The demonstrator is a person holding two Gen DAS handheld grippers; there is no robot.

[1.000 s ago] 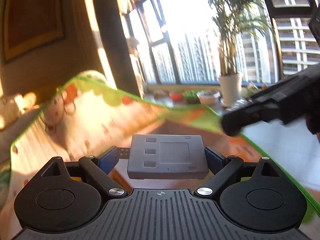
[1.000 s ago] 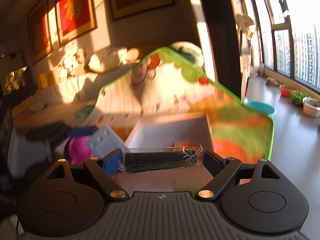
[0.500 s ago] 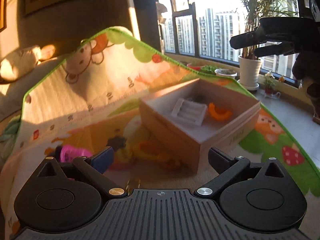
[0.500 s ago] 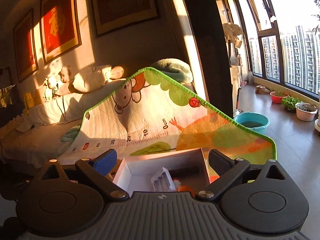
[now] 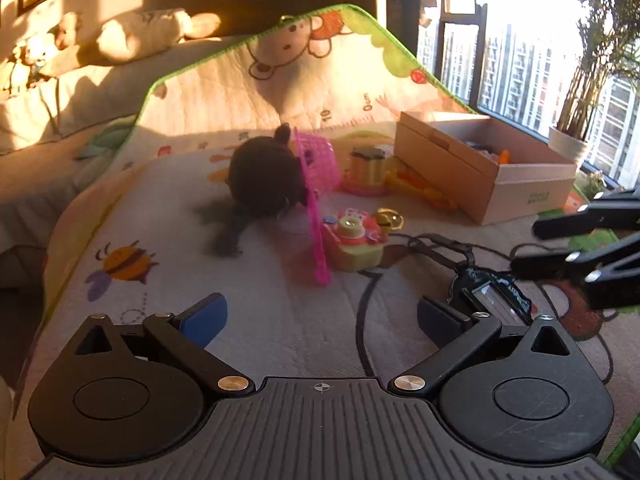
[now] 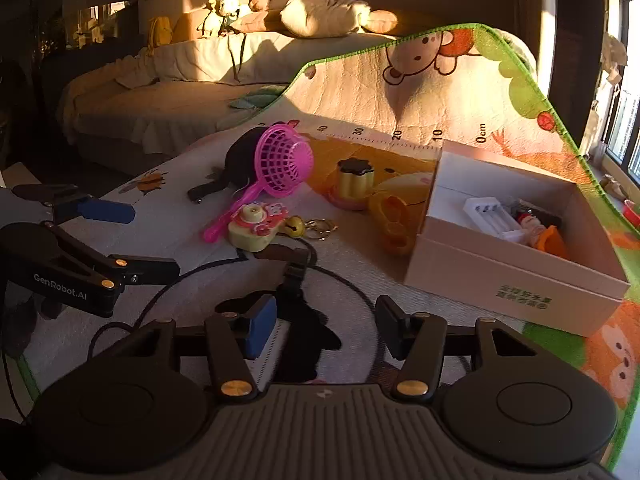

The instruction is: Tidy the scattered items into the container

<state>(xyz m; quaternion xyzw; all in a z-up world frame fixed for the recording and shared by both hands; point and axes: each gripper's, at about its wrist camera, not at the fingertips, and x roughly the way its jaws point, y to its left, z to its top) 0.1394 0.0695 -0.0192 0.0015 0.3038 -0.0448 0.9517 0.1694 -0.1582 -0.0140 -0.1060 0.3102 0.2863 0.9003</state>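
The cardboard box (image 6: pixel 500 280) (image 5: pixel 480 176) stands on the play mat and holds a white charger (image 6: pixel 492 216) and an orange piece (image 6: pixel 552 240). Scattered on the mat lie a pink strainer (image 6: pixel 280 160), a black pouch (image 5: pixel 260 176), a yellow cup (image 6: pixel 354 182), a toy camera (image 6: pixel 256 228), a bell keyring (image 6: pixel 308 226) and an orange toy (image 6: pixel 394 216). My left gripper (image 5: pixel 320 316) (image 6: pixel 132 240) hangs wide open over bare mat. My right gripper (image 6: pixel 326 320) (image 5: pixel 580 240) is closing low over a dark wrapped item (image 5: pixel 492 292) with a cable; its pads touch nothing.
The play mat (image 5: pixel 160 208) covers a low surface and runs up against a sofa (image 6: pixel 160 96) with pillows and plush toys behind. Windows and a potted plant (image 5: pixel 572 120) are at the right. A black cable (image 6: pixel 160 300) loops across the mat near both grippers.
The grey charger and the wrapped black tube left my grippers and lie in the box. Both grippers swung away from the box, down to the scattered items. The right jaws have narrowed.
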